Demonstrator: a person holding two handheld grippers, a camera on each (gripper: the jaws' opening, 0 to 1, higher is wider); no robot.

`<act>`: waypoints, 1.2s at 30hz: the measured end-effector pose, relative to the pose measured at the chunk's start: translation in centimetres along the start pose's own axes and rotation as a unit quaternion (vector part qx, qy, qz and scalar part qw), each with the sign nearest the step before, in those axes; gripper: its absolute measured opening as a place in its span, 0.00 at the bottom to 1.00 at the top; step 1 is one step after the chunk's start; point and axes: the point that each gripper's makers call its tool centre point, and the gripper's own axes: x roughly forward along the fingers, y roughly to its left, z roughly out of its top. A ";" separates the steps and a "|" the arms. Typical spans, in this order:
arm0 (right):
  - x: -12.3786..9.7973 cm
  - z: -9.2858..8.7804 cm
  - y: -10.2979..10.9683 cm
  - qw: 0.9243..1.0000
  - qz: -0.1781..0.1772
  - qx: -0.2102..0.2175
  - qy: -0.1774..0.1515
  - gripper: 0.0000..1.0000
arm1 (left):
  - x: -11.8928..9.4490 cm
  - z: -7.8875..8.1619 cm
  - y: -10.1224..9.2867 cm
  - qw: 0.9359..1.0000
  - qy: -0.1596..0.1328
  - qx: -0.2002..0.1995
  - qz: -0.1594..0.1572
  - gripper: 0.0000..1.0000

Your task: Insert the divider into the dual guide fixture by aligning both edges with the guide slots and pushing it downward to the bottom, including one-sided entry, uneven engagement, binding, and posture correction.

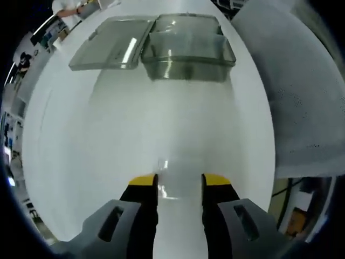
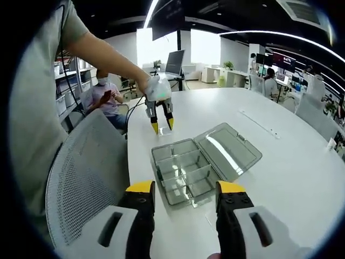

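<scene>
A clear plastic compartment box (image 1: 188,54) with guide slots stands on the white table (image 1: 161,124), its lid (image 1: 110,43) folded open beside it. In the right gripper view the box (image 2: 180,170) has several compartments and its lid (image 2: 229,151) lies to the right. My left gripper (image 1: 179,181) hovers low over the table well short of the box, jaws open. A small clear piece, seemingly the divider (image 1: 163,164), lies on the table just ahead of its tips. The left gripper (image 2: 161,125) points down beyond the box. My right gripper (image 2: 186,189) is open in front of the box.
A grey mesh chair (image 2: 81,178) stands at the table's left edge, also visible as the chair (image 1: 302,91). A seated person (image 2: 105,97) and a monitor (image 2: 175,62) are farther back. The table (image 2: 291,162) stretches bare to the right of the box.
</scene>
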 end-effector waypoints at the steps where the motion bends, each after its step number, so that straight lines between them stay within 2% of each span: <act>1: 0.0 0.0 0.0 1.000 0.000 0.000 0.000 0.41 | 0.0 0.1 0.0 1.000 0.002 0.001 -0.001 0.28; 21: 0.0 0.1 -0.3 1.000 0.000 0.002 -0.002 0.41 | 0.0 1.1 0.2 1.000 -0.019 -0.017 0.002 0.28; 32: 0.2 0.4 -0.4 1.000 0.004 0.011 -0.010 0.41 | -1.3 2.7 0.8 0.996 -0.065 -0.052 0.013 0.27; 36: 0.4 0.4 -0.3 1.000 0.007 0.013 -0.010 0.41 | -1.6 3.2 0.6 0.996 -0.071 -0.049 0.016 0.27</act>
